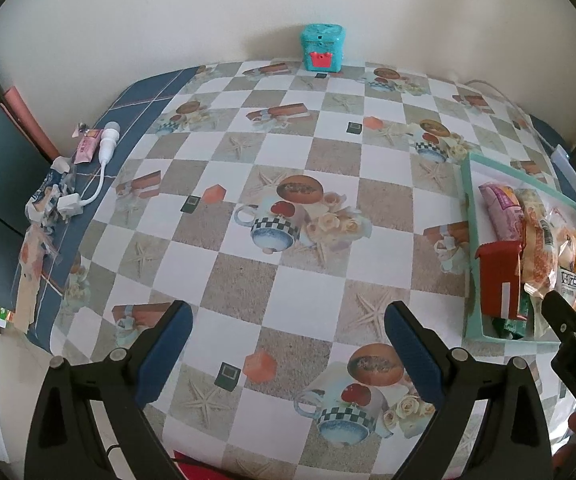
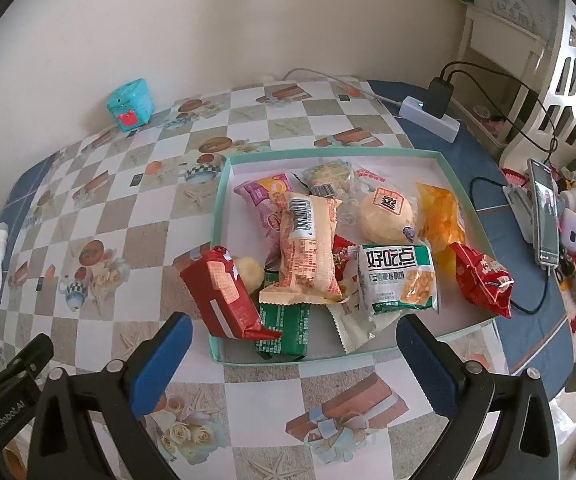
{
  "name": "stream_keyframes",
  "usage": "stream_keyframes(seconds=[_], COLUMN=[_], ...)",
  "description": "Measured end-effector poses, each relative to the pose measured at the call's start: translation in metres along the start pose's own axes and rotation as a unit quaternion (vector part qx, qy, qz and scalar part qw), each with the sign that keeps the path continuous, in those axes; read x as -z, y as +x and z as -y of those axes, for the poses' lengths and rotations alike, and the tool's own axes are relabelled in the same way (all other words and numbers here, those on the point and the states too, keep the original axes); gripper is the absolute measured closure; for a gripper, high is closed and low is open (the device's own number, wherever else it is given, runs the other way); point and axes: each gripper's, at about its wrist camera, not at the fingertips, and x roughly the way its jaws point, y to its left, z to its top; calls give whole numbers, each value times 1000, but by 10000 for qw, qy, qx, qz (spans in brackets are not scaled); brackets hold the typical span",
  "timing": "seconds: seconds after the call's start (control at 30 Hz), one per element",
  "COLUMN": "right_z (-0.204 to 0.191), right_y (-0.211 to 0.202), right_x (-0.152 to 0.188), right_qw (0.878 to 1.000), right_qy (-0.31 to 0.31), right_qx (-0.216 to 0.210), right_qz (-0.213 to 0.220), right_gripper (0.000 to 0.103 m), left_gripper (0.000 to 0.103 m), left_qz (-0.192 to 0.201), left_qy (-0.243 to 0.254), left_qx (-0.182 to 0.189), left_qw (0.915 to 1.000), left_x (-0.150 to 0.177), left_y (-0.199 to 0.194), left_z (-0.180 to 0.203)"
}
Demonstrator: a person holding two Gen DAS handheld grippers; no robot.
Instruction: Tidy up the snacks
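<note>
**Snacks heaped in the teal tray, both tools spread and holding nothing**

The snack packets (image 2: 327,248) all lie inside the shallow teal tray (image 2: 463,184), in the middle of the right wrist view, and none shows on the checkered surface (image 2: 100,216) outside it. They are in the tray but not in any order: the cream packet with the barcode (image 2: 307,248) lies slantwise over a green packet (image 2: 284,326), the red packet (image 2: 228,296) leans up against the tray's lower-left rim, and the white-and-green packet (image 2: 401,276) covers others. A round yellow bun (image 2: 387,214), an orange bag (image 2: 439,216), a pink packet (image 2: 266,196) and a second red bag (image 2: 483,280) fill the rest.

That could be a gathered pile waiting to be sorted, or a job whose whole aim was getting everything into the tray; I can't say which from here.

If any packet is to be picked, the top ones are the sensible choice, taken by a crimped end or across the narrow width, gently, since the bags look puffed and crushable.

The right tool (image 2: 293,344) hangs at the tray's lower edge, fingers wide apart, gripping nothing. The left tool (image 1: 288,336) is likewise spread over bare surface at the bottom of its frame, the tray at its far right. A teal box (image 1: 321,48) sits by the wall, upper centre.
</note>
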Motion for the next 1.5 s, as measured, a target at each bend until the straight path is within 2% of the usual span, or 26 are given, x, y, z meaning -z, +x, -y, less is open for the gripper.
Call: stream_keyframes(seconds=[1.5], right_z=[-6], right_y=[7], right_x=[2], right_qw=[9998], right_qy=[-163], right_qx=[47], right_qz=[-86], right_gripper=[0], left_gripper=[6], left_qz=[-83], left_qy=[62], left_qx=[20], left_qw=[9999], left_x=[-1], left_y=[5], left_z=[-3])
